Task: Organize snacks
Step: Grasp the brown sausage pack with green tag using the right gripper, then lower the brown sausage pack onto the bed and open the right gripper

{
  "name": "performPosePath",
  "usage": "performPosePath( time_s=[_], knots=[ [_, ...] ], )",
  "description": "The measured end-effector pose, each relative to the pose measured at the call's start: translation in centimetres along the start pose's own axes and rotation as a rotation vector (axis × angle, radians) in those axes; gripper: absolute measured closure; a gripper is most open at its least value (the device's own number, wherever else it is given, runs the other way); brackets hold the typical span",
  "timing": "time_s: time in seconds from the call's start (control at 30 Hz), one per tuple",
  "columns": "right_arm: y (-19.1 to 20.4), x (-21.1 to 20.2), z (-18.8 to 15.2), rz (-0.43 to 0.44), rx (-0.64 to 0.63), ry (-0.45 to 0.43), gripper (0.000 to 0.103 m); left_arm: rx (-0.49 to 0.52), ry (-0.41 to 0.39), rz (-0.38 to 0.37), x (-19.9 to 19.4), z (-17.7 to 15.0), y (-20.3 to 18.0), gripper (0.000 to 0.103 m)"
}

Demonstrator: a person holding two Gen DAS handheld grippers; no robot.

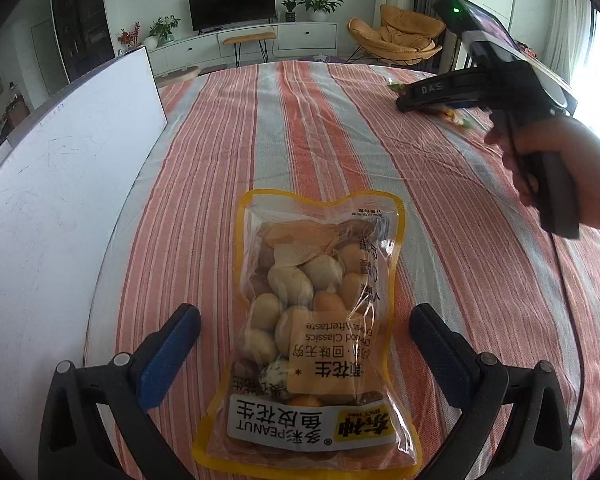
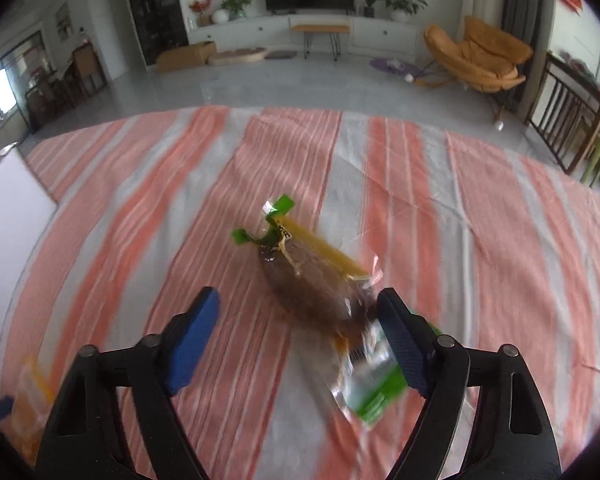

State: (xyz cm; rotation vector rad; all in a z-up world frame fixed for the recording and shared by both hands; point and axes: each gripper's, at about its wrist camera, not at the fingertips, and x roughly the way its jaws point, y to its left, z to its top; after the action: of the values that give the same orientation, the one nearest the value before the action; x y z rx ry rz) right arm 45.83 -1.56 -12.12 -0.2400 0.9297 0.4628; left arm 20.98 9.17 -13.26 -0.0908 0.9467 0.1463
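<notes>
Striped cloth covers the tabletop (image 1: pixel 340 128). Left gripper (image 1: pixel 304 344), jaws wide, straddles the peanut packet (image 1: pixel 312 320) ungripped; right gripper (image 2: pixel 300 320), jaws part-open, brackets a green-ended snack pouch (image 2: pixel 312 280), seemingly for pickup.

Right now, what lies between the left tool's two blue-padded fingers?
The clear yellow-edged peanut packet lies between them on the striped cloth, untouched; left wrist view.

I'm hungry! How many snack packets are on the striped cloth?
2 that I can tell: a clear yellow-edged peanut bag between the left jaws, and a green-trimmed brown snack packet by the right jaws. More may be hidden.
</notes>
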Motion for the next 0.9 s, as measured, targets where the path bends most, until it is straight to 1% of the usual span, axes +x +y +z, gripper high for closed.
performPosePath(
  time_s=[0.03, 0.1, 0.17, 0.27, 0.37, 0.47, 0.53, 0.6, 0.77, 0.8, 0.87, 0.9],
  knots=[
    [0.0, -0.2, 0.1, -0.030, -0.013, -0.022, 0.045, 0.000, 0.000, 0.000, 0.0, 0.0, 0.0, 0.000],
    [-0.6, -0.2, 0.6, -0.021, 0.038, 0.012, 0.049, 0.000, 0.000, 0.000, 0.0, 0.0, 0.1, 0.000],
    [-0.5, -0.5, 0.6, -0.038, 0.036, 0.039, 0.056, 0.000, 0.000, 0.000, 0.0, 0.0, 0.1, 0.000],
    [0.0, -1.4, -0.1, -0.092, 0.044, 0.070, 0.057, 0.000, 0.000, 0.000, 0.1, 0.1, 0.1, 0.000],
    [-0.6, -3.4, -2.3, -0.103, 0.093, 0.101, 0.057, 0.000, 0.000, 0.000, 0.0, 0.0, 0.0, 0.000],
    [-0.3, -6.2, -5.7, -0.130, 0.133, 0.133, 0.057, 0.000, 0.000, 0.000, 0.1, 0.1, 0.1, 0.000],
    [0.2, -8.5, -8.7, -0.158, 0.163, 0.141, 0.057, 0.000, 0.000, 0.000, 0.0, 0.0, 0.1, 0.000],
    [1.0, -11.5, -12.7, -0.193, 0.231, 0.124, 0.056, 0.000, 0.000, 0.000, 0.0, 0.0, 0.0, 0.000],
    [5.1, -17.3, -21.3, -0.318, 0.367, 0.029, 0.055, 0.000, 0.000, 0.000, 0.1, 0.0, 0.1, 0.000],
    [5.8, -18.0, -22.3, -0.333, 0.401, 0.015, 0.055, 0.000, 0.000, 0.000, 0.0, 0.0, 0.0, 0.000],
    [7.1, -18.5, -22.8, -0.345, 0.452, 0.001, 0.052, 0.000, 0.000, 0.000, 0.0, 0.0, 0.0, 0.000],
    [7.6, -18.4, -22.7, -0.362, 0.453, 0.006, 0.050, 0.000, 0.000, 0.000, 0.0, 0.0, 0.0, 0.000]
  ],
)
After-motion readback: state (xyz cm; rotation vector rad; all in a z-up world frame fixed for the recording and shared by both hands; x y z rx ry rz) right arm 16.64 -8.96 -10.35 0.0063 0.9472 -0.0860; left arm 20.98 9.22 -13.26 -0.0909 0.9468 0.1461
